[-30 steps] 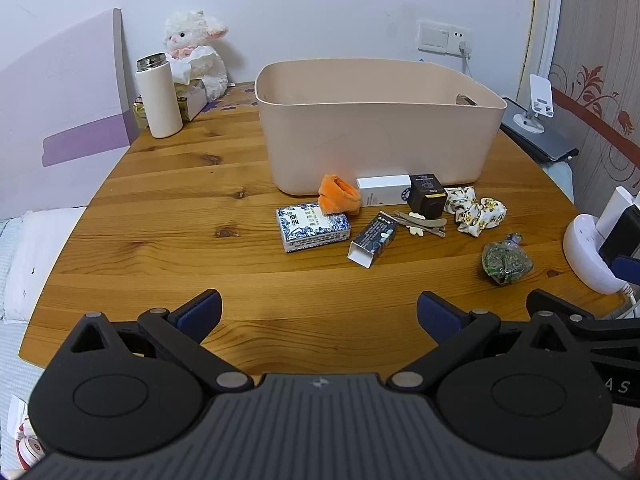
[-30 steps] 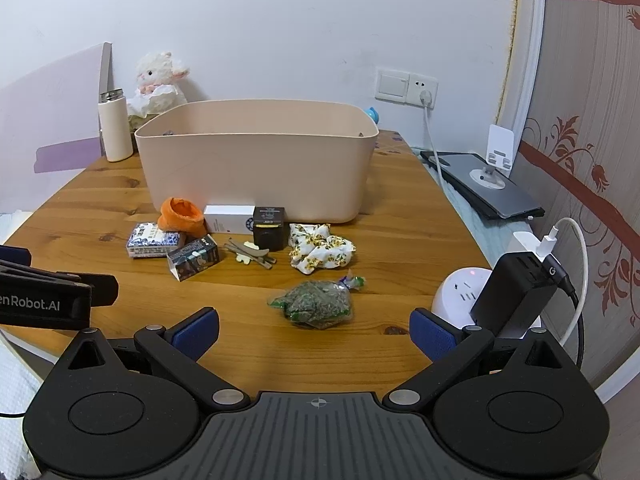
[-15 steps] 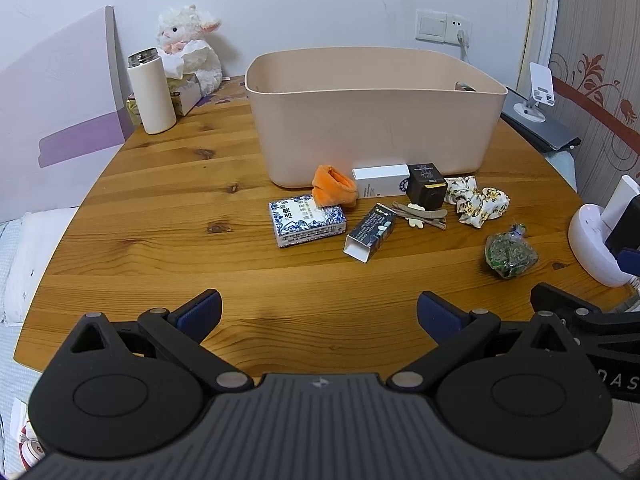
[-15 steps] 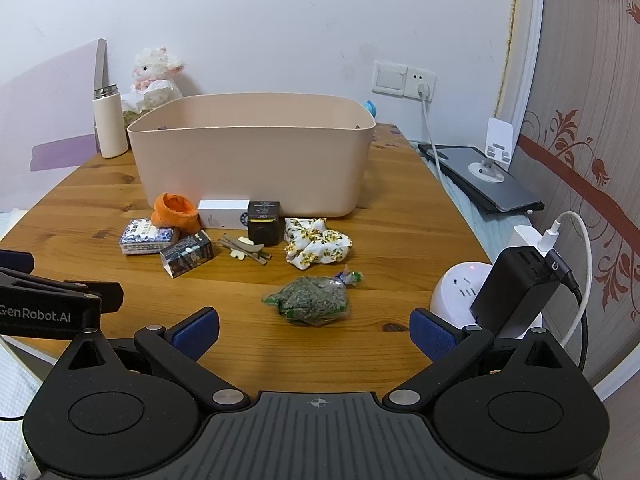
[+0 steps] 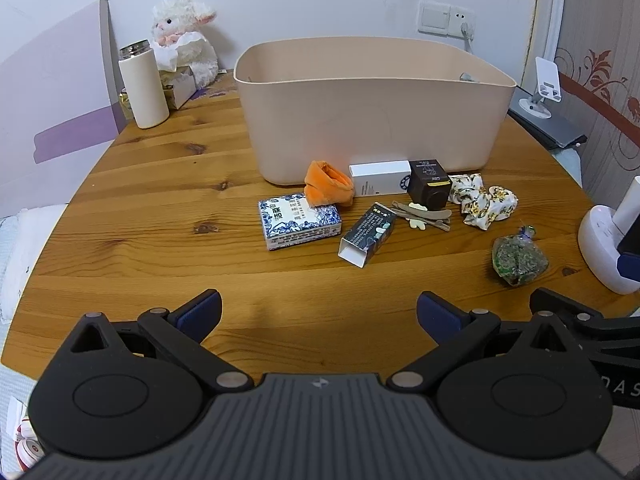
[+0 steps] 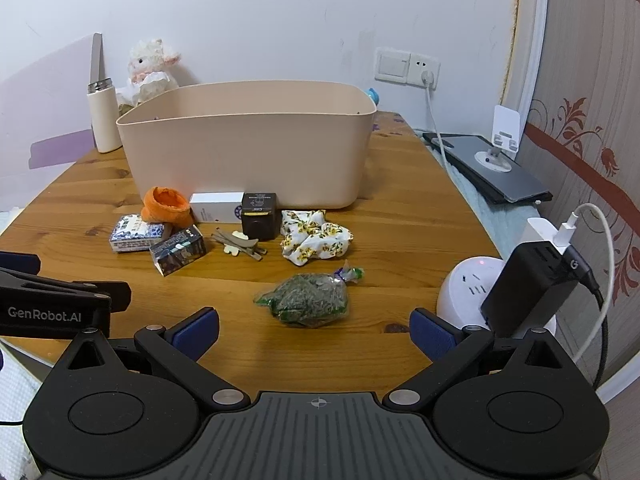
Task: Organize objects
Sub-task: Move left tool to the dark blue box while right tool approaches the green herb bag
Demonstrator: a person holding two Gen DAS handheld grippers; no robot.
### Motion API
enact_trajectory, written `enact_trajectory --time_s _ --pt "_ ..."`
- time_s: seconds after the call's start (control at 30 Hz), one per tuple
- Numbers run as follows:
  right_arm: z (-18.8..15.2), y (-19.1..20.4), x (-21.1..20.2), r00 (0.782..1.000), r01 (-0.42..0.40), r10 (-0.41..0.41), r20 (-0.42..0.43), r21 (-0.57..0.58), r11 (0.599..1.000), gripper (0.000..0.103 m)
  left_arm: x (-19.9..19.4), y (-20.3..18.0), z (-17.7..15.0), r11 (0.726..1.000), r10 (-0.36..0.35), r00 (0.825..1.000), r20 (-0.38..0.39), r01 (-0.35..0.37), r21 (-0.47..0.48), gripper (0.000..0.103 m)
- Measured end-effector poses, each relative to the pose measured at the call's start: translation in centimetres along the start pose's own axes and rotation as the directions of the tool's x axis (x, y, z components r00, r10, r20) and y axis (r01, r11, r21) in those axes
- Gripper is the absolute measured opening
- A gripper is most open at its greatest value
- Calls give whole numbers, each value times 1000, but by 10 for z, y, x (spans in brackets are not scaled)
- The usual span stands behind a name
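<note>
Beige storage bin (image 5: 372,112) stands toward the far edge of the round wooden tabletop (image 5: 160,216). Along its near wall: orange cloth (image 5: 328,184), white box (image 5: 380,178), dark cube box (image 5: 430,184), floral scrunchie (image 5: 486,204). Nearer: blue-and-white patterned box (image 5: 298,220), dark open-ended carton (image 5: 368,234), hair clips (image 5: 420,216), green wrapped packet (image 6: 308,300) closest to the right edge. Left gripper (image 5: 318,312) and right gripper (image 6: 314,330) hover over the near edge, fingers spread wide, holding nothing. White flask (image 5: 144,84) stands at far left.
</note>
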State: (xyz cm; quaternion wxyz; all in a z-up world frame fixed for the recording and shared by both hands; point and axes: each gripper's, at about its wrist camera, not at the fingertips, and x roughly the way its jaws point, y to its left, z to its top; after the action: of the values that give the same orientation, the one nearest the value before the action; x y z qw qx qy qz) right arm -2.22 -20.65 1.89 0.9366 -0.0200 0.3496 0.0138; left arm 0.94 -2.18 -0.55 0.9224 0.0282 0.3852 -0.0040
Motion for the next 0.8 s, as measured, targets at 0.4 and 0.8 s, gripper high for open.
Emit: enact_trajectory --time_s 0.4,0.8 --pt "6 -7 41 998 -52 53 -47 11 999 103 43 -6 6 1000 -8 1000 -10 8 9 103" --pt "11 -10 74 995 -71 71 -77 0 997 93 78 -11 16 998 -60 998 -16 61 24 88"
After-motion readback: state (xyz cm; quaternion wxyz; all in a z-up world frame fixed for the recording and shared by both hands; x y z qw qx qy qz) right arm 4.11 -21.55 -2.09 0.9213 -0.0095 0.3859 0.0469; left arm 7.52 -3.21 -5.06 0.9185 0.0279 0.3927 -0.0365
